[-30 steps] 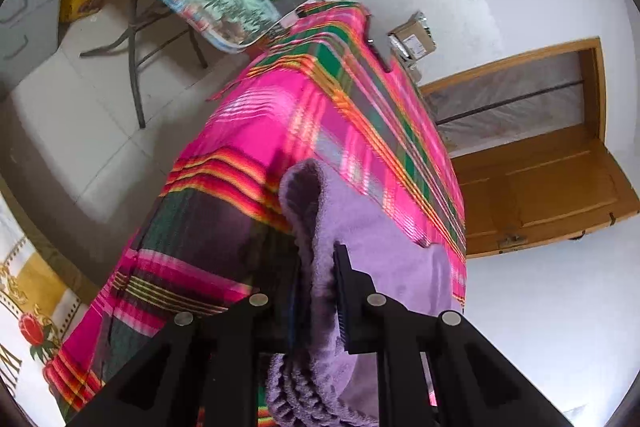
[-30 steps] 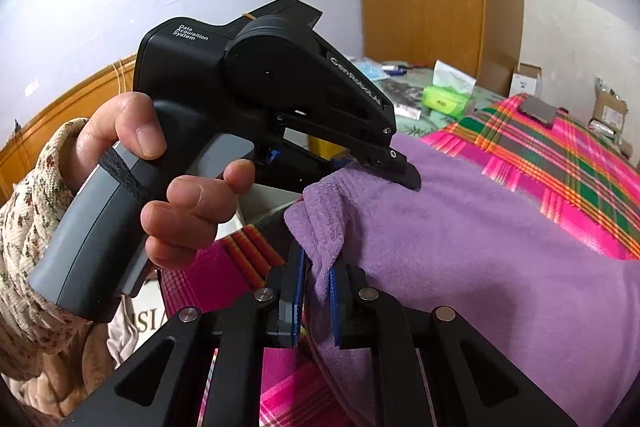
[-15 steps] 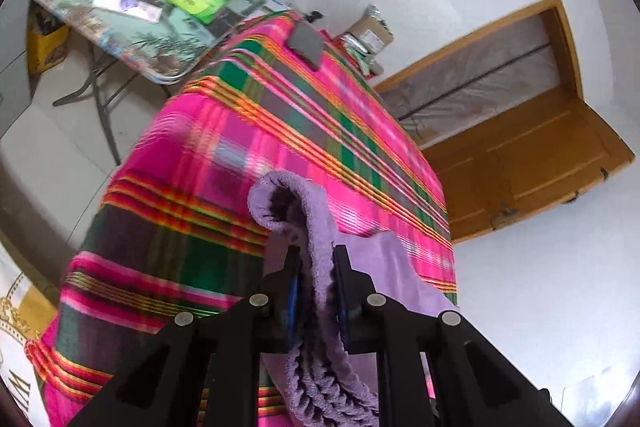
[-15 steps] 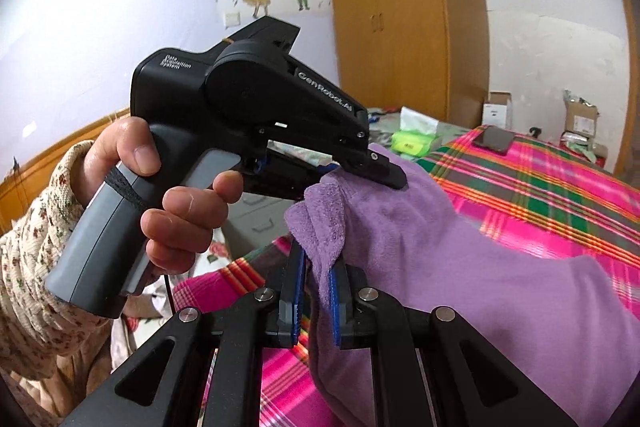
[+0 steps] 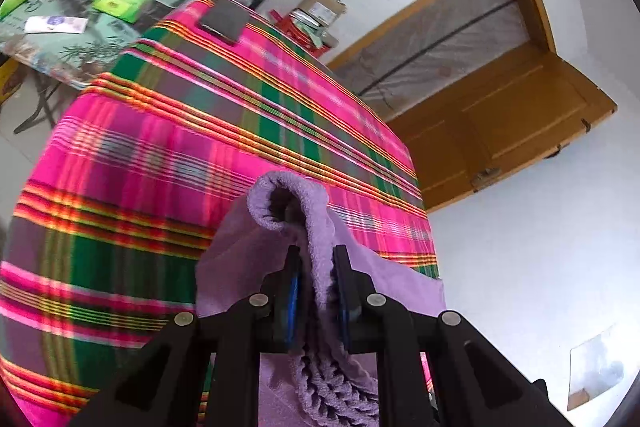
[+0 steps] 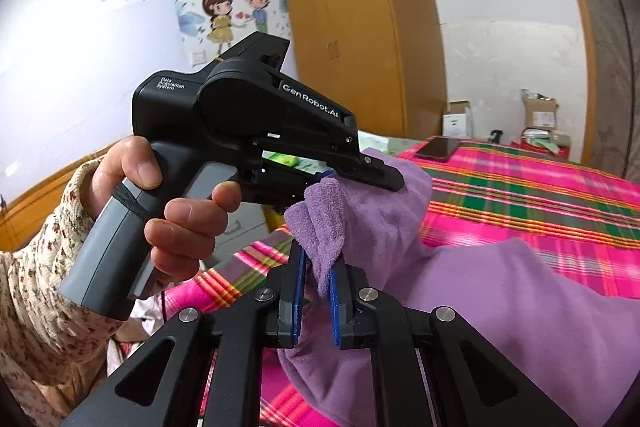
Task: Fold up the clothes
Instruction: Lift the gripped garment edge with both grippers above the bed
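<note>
A purple fleece garment (image 6: pixel 500 303) hangs lifted over the bed, held at two spots on one edge. My left gripper (image 5: pixel 316 259) is shut on a ribbed hem fold of the purple garment (image 5: pixel 316 211). My right gripper (image 6: pixel 318 259) is shut on a bunched corner of it. In the right wrist view a person's hand (image 6: pixel 176 223) holds the left gripper (image 6: pixel 376 173) just beyond my right one, its fingers clamped on the same edge. The rest of the cloth drapes down to the right onto the bed.
A bed with a pink, green and orange plaid cover (image 5: pixel 180 155) lies under the garment, with a dark phone (image 5: pixel 222 21) at its far end. A folding table (image 5: pixel 80 39) with green packets stands beyond. A wooden wardrobe (image 6: pixel 360 39), cardboard boxes (image 6: pixel 538 113) and a wooden door (image 5: pixel 508 115) line the walls.
Both grippers have risen and swung with the purple garment, lifting its edge higher off the bed. More of the plaid cover and far wall shows. Both grips stay the same.
</note>
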`<state>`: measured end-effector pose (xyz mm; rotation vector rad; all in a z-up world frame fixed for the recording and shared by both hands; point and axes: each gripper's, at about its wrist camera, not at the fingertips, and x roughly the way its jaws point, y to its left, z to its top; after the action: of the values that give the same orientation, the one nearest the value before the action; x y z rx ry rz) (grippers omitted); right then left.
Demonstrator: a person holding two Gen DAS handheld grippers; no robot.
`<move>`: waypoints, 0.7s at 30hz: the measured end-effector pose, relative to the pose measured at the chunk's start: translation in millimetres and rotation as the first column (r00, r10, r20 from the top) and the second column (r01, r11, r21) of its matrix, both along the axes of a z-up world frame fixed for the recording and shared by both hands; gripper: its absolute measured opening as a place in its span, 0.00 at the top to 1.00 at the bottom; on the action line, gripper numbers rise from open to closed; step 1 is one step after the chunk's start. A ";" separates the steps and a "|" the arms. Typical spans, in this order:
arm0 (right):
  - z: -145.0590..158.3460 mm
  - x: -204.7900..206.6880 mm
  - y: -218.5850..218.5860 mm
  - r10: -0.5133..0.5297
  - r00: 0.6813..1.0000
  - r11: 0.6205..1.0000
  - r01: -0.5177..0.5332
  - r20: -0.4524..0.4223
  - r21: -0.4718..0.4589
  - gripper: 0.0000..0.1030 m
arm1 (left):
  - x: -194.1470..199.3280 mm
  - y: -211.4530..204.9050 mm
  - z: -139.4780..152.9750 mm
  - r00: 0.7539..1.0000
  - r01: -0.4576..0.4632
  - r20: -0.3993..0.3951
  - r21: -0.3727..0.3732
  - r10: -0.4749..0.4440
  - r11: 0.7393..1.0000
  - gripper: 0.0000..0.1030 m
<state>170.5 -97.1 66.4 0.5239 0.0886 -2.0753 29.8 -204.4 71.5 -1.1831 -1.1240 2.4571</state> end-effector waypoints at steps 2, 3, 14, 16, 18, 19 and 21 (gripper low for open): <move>1.7 -2.5 7.5 -0.018 1.000 1.000 0.018 -0.001 -0.009 0.89 | -3.1 7.0 1.5 1.000 0.012 0.002 -0.002 -0.012 1.000 0.84; 2.1 -3.9 10.6 -0.025 1.000 1.000 0.025 0.000 -0.011 0.89 | -5.1 11.4 2.2 1.000 0.021 0.001 -0.005 -0.021 1.000 0.85; 3.8 -13.2 48.0 -0.111 0.994 0.993 0.111 0.008 -0.029 0.89 | -27.4 52.3 6.0 0.994 0.105 0.012 -0.005 -0.105 0.994 0.84; 4.3 -15.7 55.5 -0.131 0.991 0.991 0.132 0.011 -0.031 0.89 | -33.1 60.0 4.7 0.992 0.123 0.019 -0.003 -0.122 0.992 0.84; 3.8 -16.8 61.6 -0.147 0.989 0.989 0.147 0.016 -0.031 0.89 | -37.6 66.4 3.2 0.990 0.137 0.026 -0.003 -0.137 0.991 0.84; 3.1 -17.2 65.0 -0.154 0.988 0.987 0.155 0.018 -0.030 0.89 | -39.9 69.8 2.3 0.989 0.146 0.029 -0.005 -0.145 0.989 0.84; 1.1 -18.8 72.5 -0.170 0.985 0.985 0.171 0.025 -0.027 0.89 | -43.3 75.0 -0.2 0.987 0.154 0.036 -0.001 -0.154 0.988 0.84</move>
<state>151.7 -24.6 67.6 0.5535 0.0002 -2.2335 -13.6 -129.4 71.3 -1.2694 -0.9964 2.3323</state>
